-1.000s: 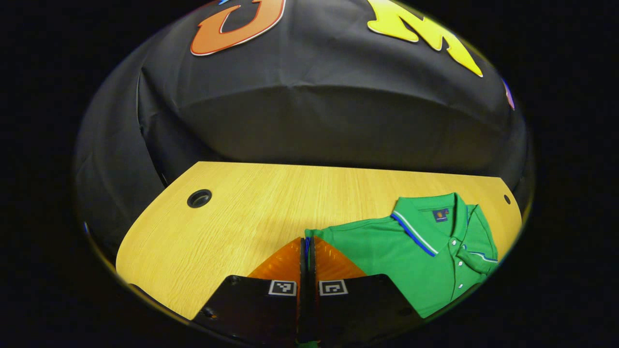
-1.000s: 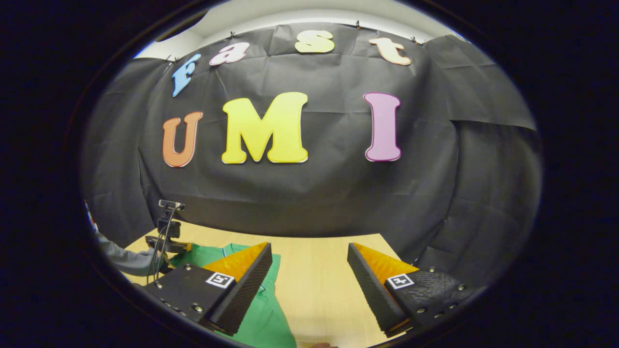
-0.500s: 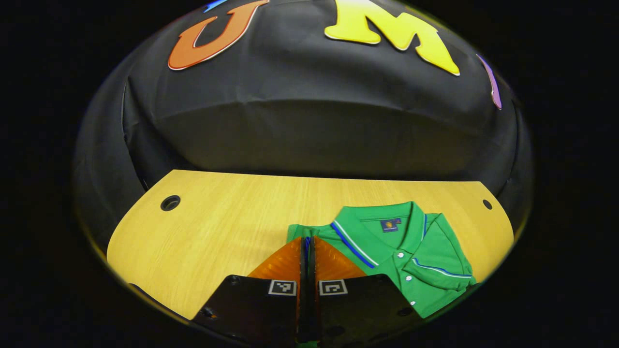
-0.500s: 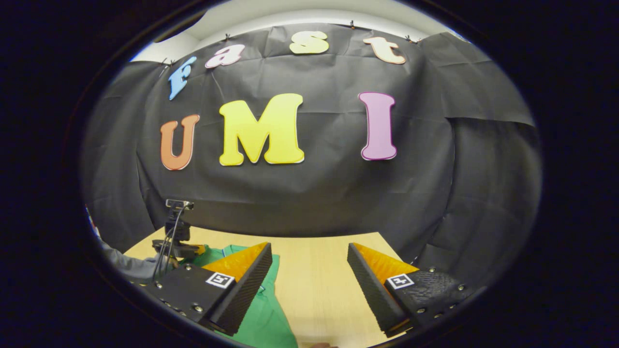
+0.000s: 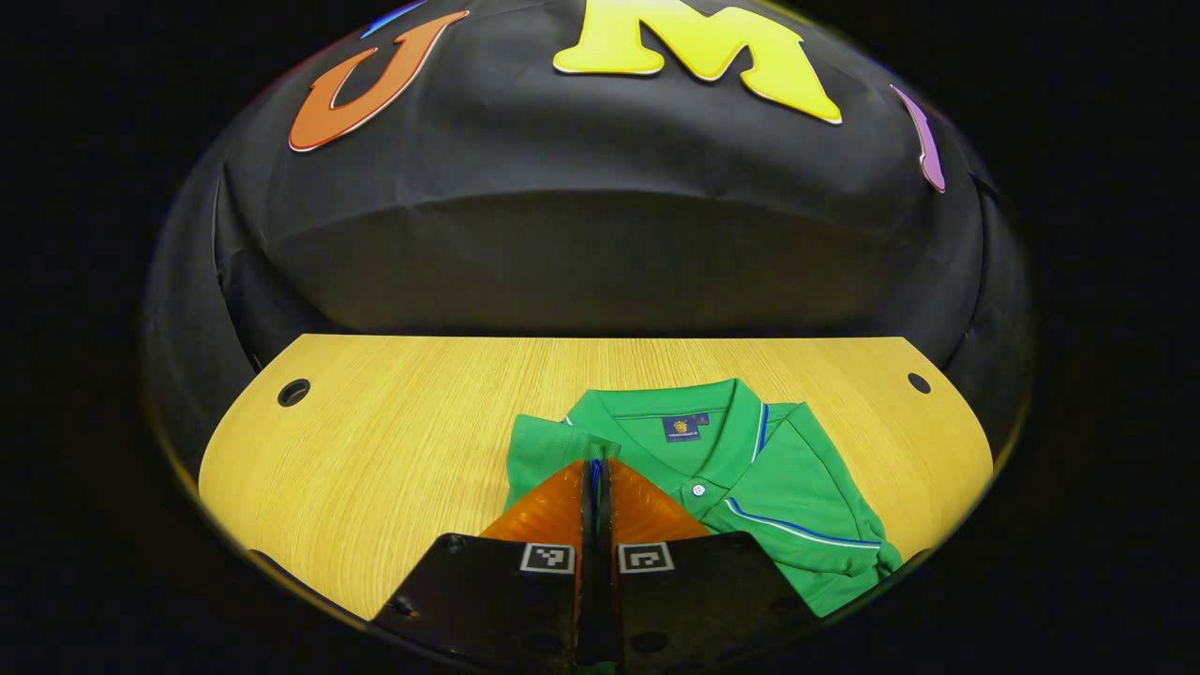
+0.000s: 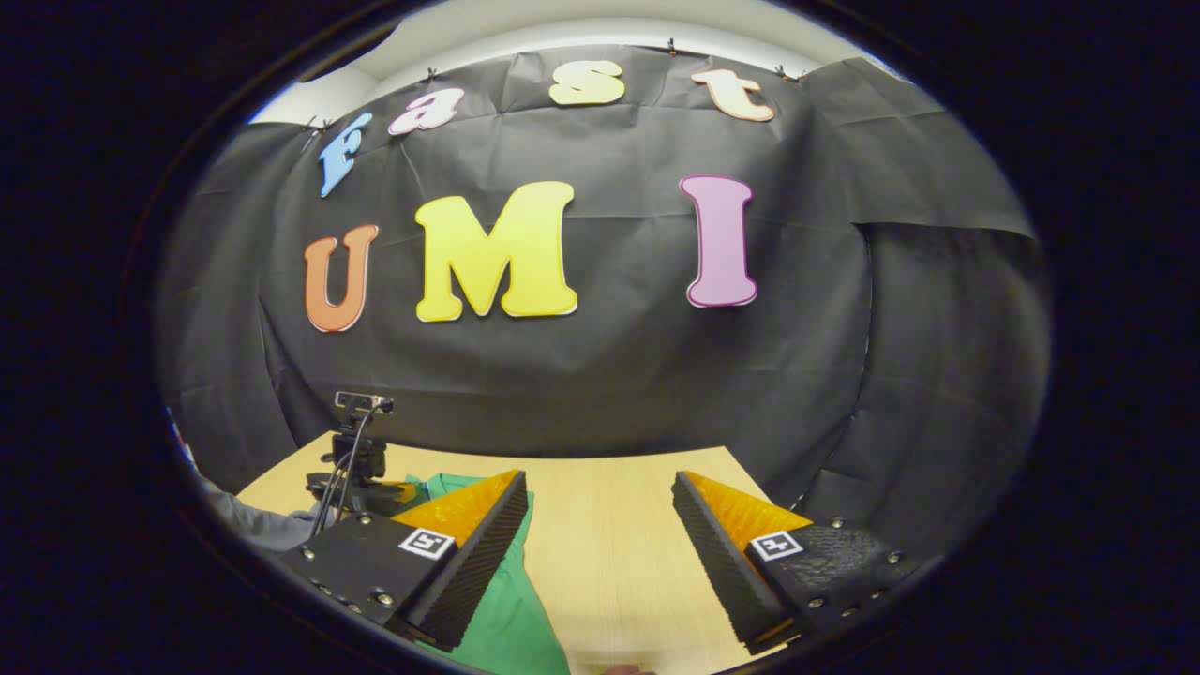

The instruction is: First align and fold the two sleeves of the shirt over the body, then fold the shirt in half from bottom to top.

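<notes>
left gripper view:
left gripper: fingers pressed together, thin blue-edged strip of fabric in the seam between them; looks clenched on the shirt's sleeve edge
shirt: green polo, lying on the table right of centre, collar toward the far wall, buttons down the placket
sleeve: folded piece at the shirt's left side, right at the fingertips
collar: open, dark tag inside, white and blue trim
table: light wood, grommet hole far left, smaller hole far right
wall: black cloth behind the table

right gripper view:
right gripper: fingers spread wide, released, nothing between them, bare table in the gap
shirt: green fabric under and beside the left-hand finger, low left
table: wood surface running to the cloth wall
left gripper: farther off at left, over the green fabric, cables hanging from its mount; jaw state not readable from here
sleeve of person: grey, at the left edge behind that gripper
</notes>
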